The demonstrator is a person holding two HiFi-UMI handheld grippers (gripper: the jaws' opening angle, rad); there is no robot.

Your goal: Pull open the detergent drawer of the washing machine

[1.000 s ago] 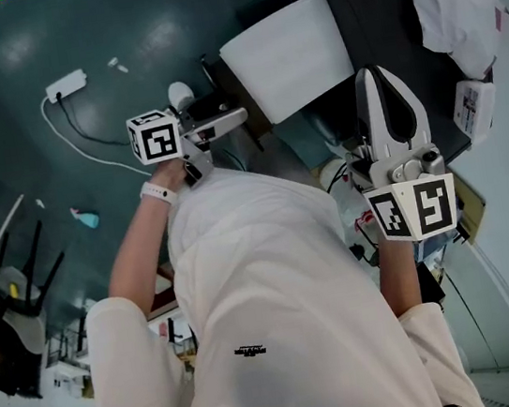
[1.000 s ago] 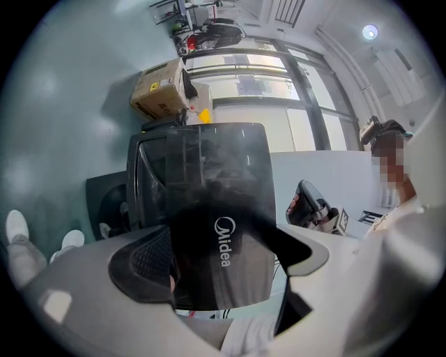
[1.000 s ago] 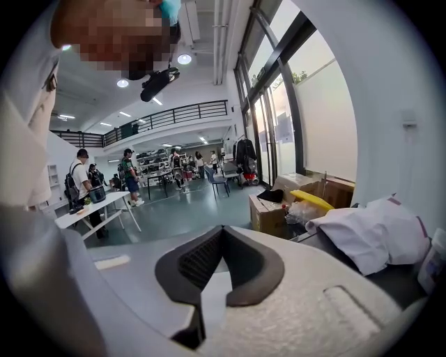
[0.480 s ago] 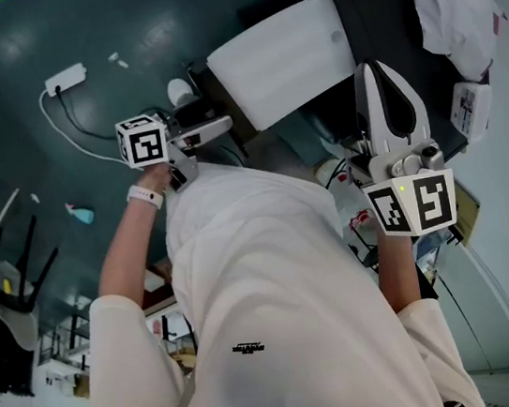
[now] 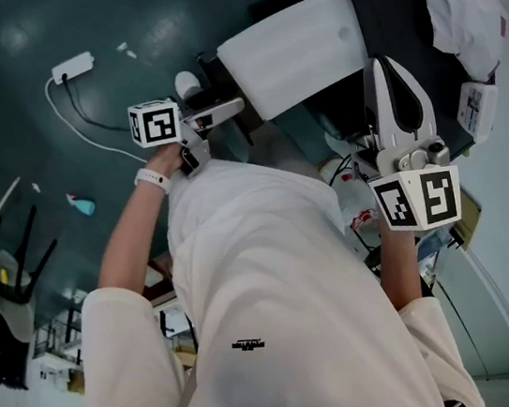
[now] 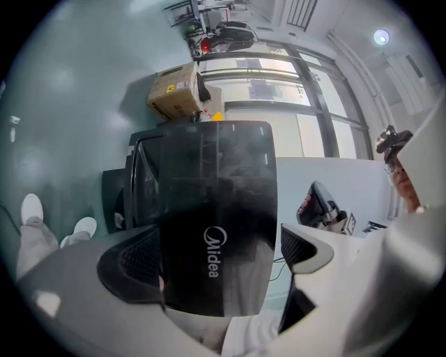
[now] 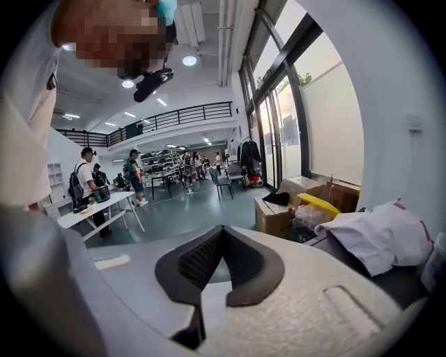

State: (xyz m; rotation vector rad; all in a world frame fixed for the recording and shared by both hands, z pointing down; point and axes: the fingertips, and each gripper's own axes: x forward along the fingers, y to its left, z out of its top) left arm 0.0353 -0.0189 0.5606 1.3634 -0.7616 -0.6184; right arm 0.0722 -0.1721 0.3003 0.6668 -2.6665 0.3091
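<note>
While the jaws of our left gripper [image 6: 223, 259] have just been opening wide, the washing machine [image 6: 209, 188] sits framed between them, seemingly untouched, its detergent drawer unclear. We should find the drawer's edge before closing; our right gripper [image 7: 221, 236] is pinched together.

Cardbd box [image 6: 174, 97] on floor [image 6: 70, 104], behind washer's [image 6: 216, 209] L side.
</note>
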